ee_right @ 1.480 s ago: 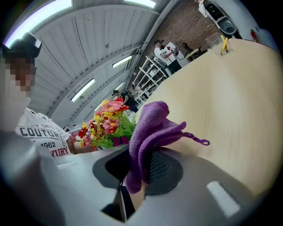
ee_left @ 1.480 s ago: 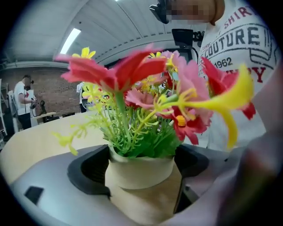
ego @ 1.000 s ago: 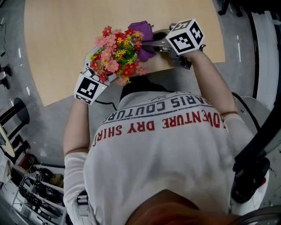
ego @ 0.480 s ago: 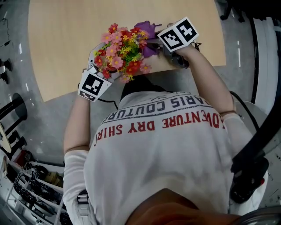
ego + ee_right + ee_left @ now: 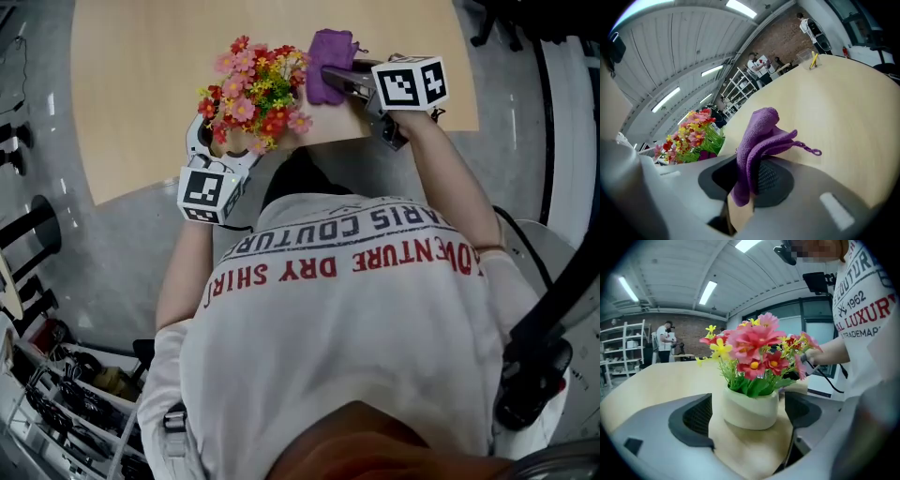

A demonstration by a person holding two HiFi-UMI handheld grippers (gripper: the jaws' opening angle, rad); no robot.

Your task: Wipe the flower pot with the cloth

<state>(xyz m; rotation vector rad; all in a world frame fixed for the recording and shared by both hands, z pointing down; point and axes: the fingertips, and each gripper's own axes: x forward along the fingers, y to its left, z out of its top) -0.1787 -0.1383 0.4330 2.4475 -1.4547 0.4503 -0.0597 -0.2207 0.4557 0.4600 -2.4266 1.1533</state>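
Note:
A cream flower pot full of red, pink and yellow flowers stands on the wooden table near its front edge. In the head view the blooms hide the pot itself. My left gripper is open, one jaw on each side of the pot with a small gap on both sides; its tips lie under the flowers. My right gripper is shut on a purple cloth, which bunches up above the jaws. The cloth sits just right of the flowers, apart from them.
Bare wooden tabletop stretches beyond and to the left of the pot. A small yellow object stands at the table's far edge. People stand by shelves in the background. Cables and gear lie on the floor at lower left.
My left gripper has drawn back toward the person and let go of the pot. The right gripper has carried the cloth away from the flowers, farther up the table.

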